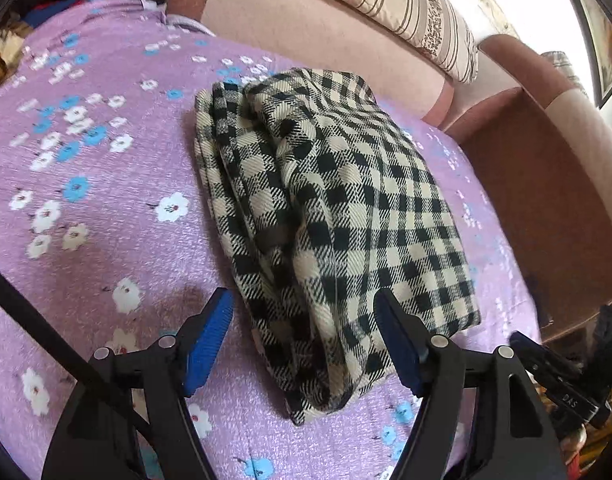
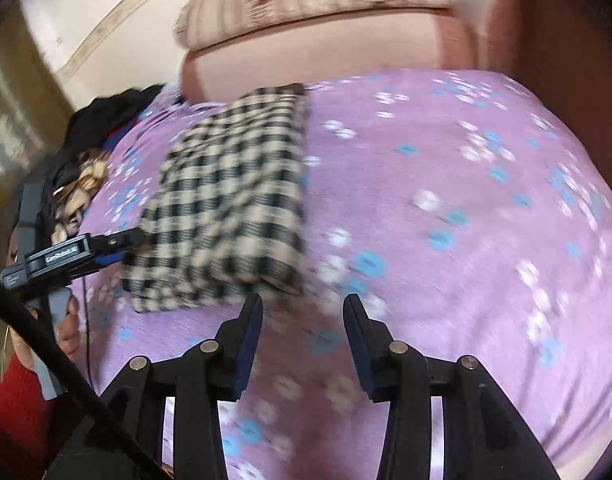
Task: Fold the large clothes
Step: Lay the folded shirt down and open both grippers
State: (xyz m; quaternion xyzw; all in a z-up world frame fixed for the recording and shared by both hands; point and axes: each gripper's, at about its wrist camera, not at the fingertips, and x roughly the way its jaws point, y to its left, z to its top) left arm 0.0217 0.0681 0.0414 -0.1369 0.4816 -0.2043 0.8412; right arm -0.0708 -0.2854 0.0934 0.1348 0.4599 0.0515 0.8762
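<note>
The black-and-cream checked woven garment (image 1: 326, 208) lies folded into a thick oblong bundle on the lilac bedspread printed with white and blue flowers (image 1: 105, 200), toward the side nearest the pink upholstered sofa back (image 1: 306, 28). Its long axis runs from the near edge of the bed away toward that sofa back, so one short end points at the person and the other at the upholstery; in the left wrist view the layered edges stack along the bundle's left flank, while the near end looks rounded and a little loose. Judging by that compact shape, the folding seems largely done, and the bundle probably sits clear of the bed's edge so it stays flat and keeps its layers. The left gripper (image 1: 303, 308) hovers at the near short end with its blue-padded jaws spread wide on either side of the cloth, holding nothing, placed as if to tidy or lift that end. The right gripper (image 2: 301, 304) sits just off the bundle's near right corner over bare bedspread, jaws parted and empty; its view is blurred. A striped cream cushion (image 1: 406, 8) rests on the sofa back, and a dark heap of other clothes (image 2: 105, 112) lies beyond the bed's far left corner.
</note>
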